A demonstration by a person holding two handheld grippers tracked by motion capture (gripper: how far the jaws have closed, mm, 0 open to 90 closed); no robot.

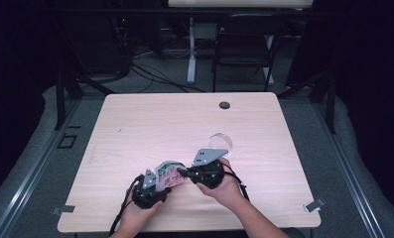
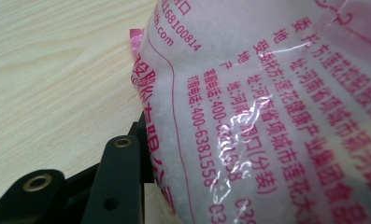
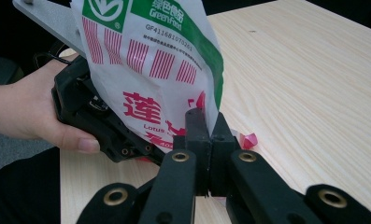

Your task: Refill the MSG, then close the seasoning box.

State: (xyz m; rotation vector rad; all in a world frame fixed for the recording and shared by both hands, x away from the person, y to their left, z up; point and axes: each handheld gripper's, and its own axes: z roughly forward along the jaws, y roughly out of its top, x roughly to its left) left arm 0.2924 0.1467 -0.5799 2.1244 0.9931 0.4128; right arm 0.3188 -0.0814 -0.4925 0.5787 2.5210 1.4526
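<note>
2 grippers meet on a white bag of granules [image 1: 168, 173] near the wooden table's [image 1: 150, 124] front edge — the right gripper [image 3: 205, 122] is pinched tight on its lower edge, the left gripper [image 1: 157, 184] half-closed against its side.

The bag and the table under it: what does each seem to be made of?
The bag looks like thin glossy plastic film: it creases, catches glare and lets white granules show through beneath the pink print in the left gripper view. The table looks like pale wood-grain laminate or veneer with a matte finish; straight grain lines run across it, but whether it is solid wood cannot be told.
</note>
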